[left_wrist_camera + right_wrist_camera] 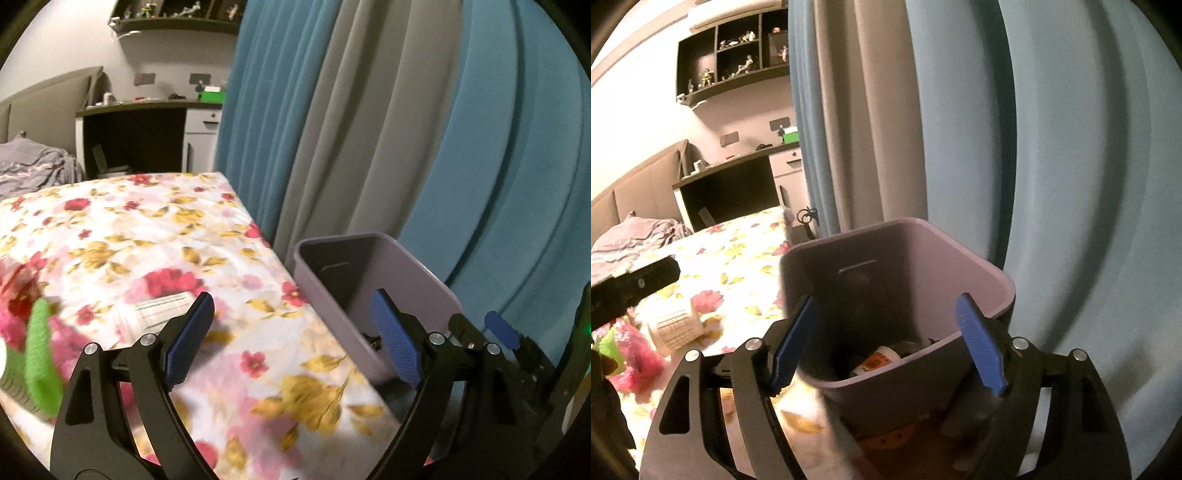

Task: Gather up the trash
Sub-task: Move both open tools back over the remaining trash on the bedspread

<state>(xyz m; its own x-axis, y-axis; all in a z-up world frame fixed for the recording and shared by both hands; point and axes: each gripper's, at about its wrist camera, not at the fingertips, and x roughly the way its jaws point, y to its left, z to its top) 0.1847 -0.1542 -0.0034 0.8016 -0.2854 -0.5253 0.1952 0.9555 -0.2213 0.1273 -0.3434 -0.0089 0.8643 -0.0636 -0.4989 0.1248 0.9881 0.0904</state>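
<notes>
Both my left gripper (291, 339) and right gripper (886, 343) gape empty beside the bin (979, 273); that checked paper cup (162, 308), bedward of it, looks light and crushable, so pinch mid-wall.

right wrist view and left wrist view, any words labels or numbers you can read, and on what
None can be read in either view.
White crumpled paper with a printed grid on the floral bedsheet: print too blurred to read.
Orange-and-white container inside the grey plastic bin: markings too small and blurred.
Green box on the far desk: no legible text.
</notes>
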